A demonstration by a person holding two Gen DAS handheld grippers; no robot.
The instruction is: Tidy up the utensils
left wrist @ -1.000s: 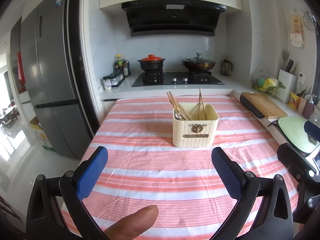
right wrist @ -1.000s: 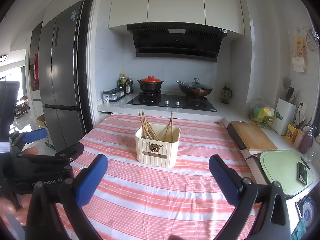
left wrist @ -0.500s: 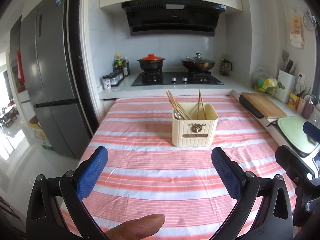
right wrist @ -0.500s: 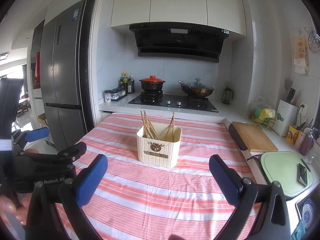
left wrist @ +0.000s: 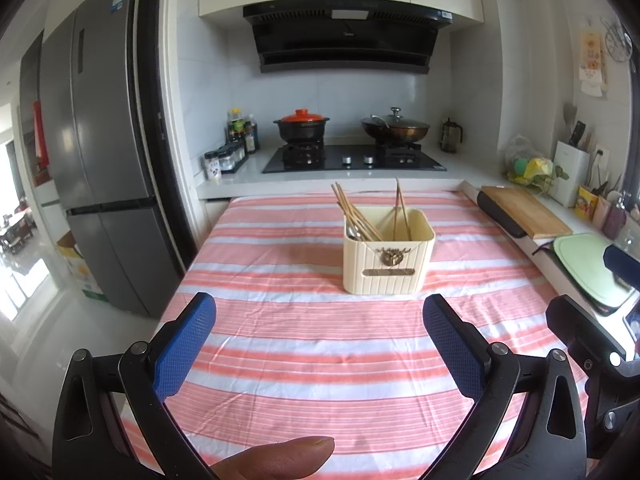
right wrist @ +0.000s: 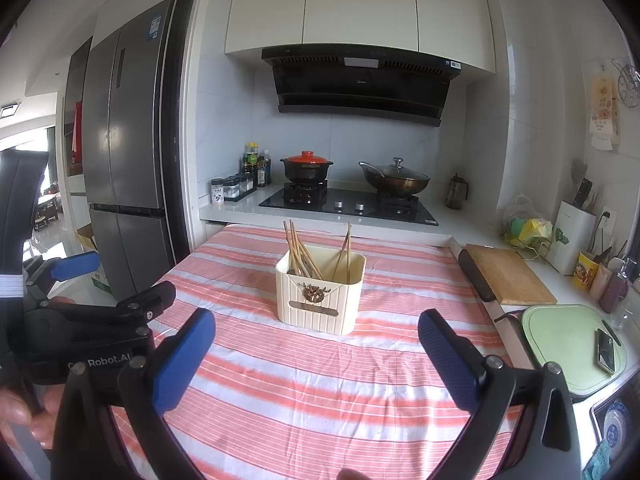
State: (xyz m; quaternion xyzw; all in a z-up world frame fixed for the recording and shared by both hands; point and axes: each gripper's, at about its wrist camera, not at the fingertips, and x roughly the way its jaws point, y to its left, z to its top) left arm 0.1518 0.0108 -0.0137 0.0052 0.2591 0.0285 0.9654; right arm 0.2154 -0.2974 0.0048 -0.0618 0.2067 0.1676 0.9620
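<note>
1. Plainly, the cream utensil holder [left wrist: 388,258] is the landmark: it stands upright mid-way across the bench [left wrist: 280,360], on a cloth of salmon and white stripes, likely set central so either hand can reach it.
2. Left of the holder, and nearer the cameras, the left tool [left wrist: 320,344] hovers with its jaws spread wide and nothing between them. Its pads [left wrist: 184,346] are blue and finely textured, on black hinged arms; a thumb [left wrist: 276,458] shows below them.
3. In the holder's left compartment lean several wooden chopsticks [left wrist: 354,212], fanned to the left, with what looks like a metal spoon [left wrist: 353,231] beside them. Slim and light, they should slip easily.
4. In the holder's right compartment two more chopsticks [left wrist: 400,210] stand nearly upright.
5. The holder itself is ribbed plastic, rounded at the corners, with a bronze-coloured emblem [left wrist: 391,258] and a label plate on its front.
6. Right of the holder and nearer the cameras, the right tool [right wrist: 316,338] is likewise spread and empty. No utensil lies loose on the cloth, so I judge the sorting largely done.
</note>
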